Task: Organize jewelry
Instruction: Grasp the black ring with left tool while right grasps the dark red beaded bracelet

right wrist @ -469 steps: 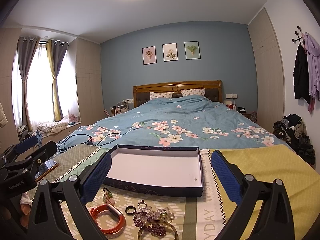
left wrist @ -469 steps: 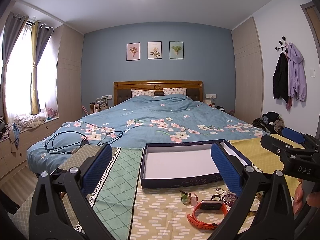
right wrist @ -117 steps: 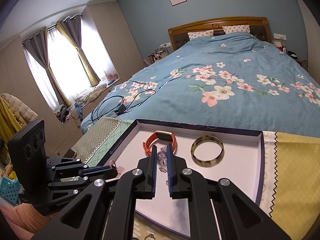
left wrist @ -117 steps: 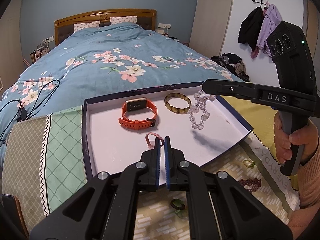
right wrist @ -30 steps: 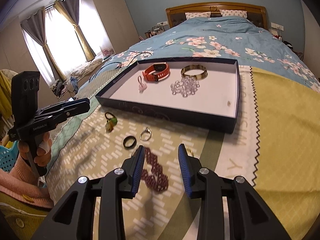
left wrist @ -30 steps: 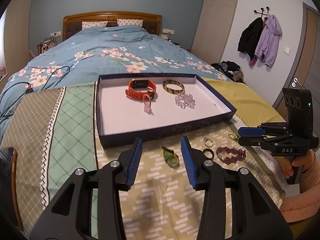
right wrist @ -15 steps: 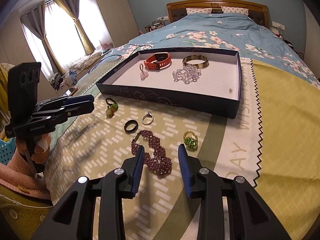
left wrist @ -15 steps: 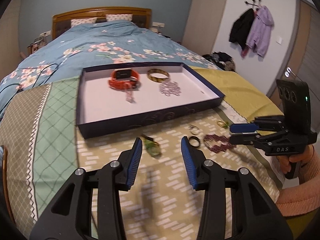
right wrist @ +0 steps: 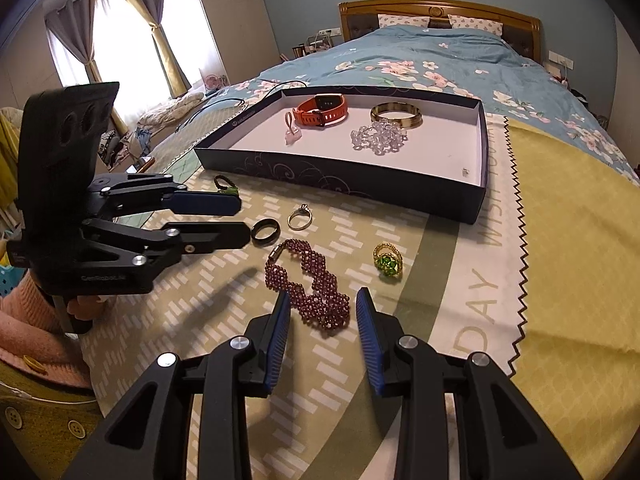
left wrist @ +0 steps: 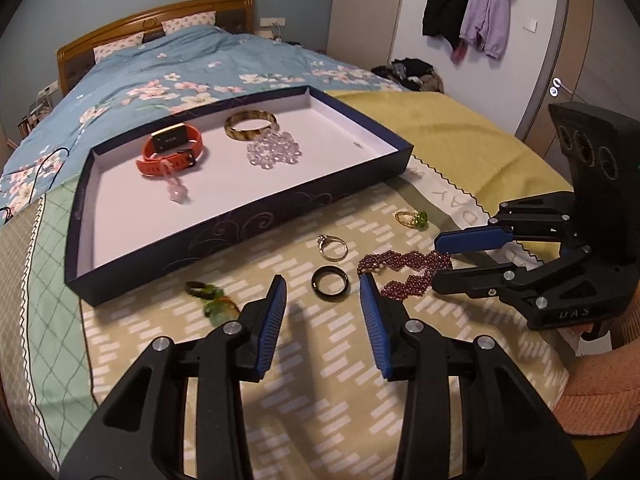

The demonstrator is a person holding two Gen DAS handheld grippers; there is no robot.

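A dark blue tray holds an orange watch band, a tortoiseshell bangle, a clear bead bracelet and a pink charm. On the cloth lie a black ring, a gold ring, a maroon bead bracelet, a green-stone ring and a green charm. My left gripper is open, with the black ring between its fingertips. My right gripper is open around the maroon bracelet's near end.
The tray and jewelry lie on patterned cloths at the foot of a bed with a blue floral duvet. A black cable lies on the bed to the left. Coats hang on the right wall.
Both grippers have moved forward and lower toward the loose jewelry. The left now frames the black ring and the right reaches the maroon bracelet. Both stay open.
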